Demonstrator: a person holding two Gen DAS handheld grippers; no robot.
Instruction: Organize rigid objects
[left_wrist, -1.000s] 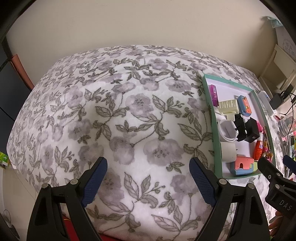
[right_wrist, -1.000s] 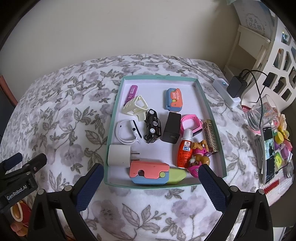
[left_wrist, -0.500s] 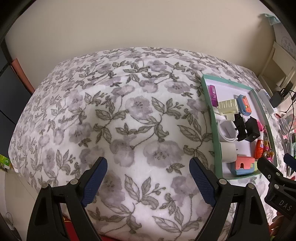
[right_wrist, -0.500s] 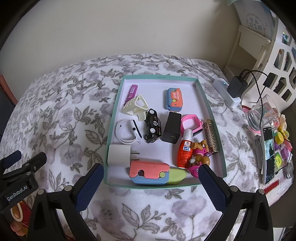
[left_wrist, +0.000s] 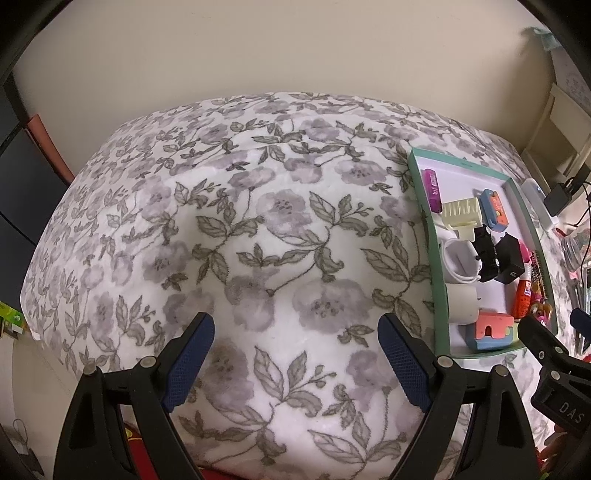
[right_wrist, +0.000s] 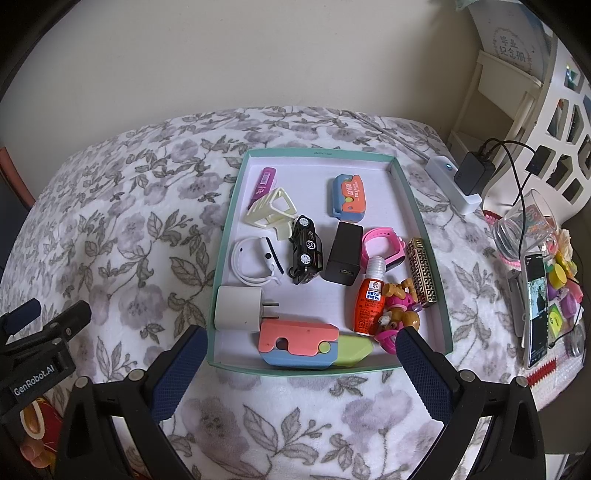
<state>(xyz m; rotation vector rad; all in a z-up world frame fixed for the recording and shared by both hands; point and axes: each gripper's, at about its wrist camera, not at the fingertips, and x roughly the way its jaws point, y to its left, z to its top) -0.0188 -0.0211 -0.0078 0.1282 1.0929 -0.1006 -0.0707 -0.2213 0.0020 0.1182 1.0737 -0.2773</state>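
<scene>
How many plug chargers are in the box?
2: a white charger at the teal box's near-left corner, and a black charger in the middle beside the toy car.

Plush matt floral blanket (left_wrist: 258, 229), glossy plastic toy car (right_wrist: 306, 249) – card tray (right_wrist: 402, 177)

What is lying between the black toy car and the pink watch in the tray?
The black charger block lies between the black toy car and the pink watch, inside the tray. The right wrist view shows this most clearly.
</scene>
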